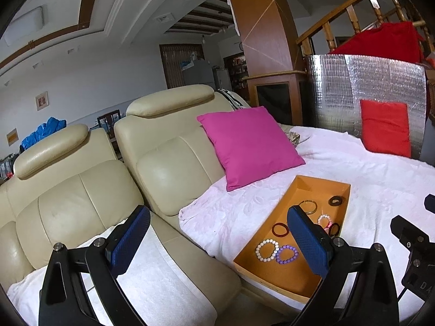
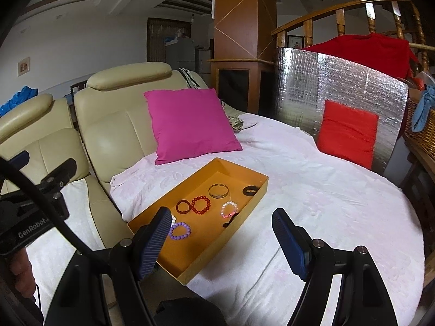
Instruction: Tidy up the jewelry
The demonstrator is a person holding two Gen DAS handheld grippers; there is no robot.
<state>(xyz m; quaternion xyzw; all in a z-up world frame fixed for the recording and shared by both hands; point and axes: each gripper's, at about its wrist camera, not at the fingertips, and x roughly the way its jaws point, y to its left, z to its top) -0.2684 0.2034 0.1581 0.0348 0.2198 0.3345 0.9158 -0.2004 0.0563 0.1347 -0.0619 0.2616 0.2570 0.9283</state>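
Observation:
An orange tray lies on a white cloth-covered table. It holds several bracelets: a white bead one, a purple bead one, a dark red ring, a red bead one, a pink bead one, a metal bangle and a black ring. My left gripper is open and empty, above the tray's near left. My right gripper is open and empty over the tray's near right corner.
A cream leather sofa stands left of the table. A magenta cushion leans behind the tray. A red cushion rests against a silver foil panel. A wicker basket is at the right.

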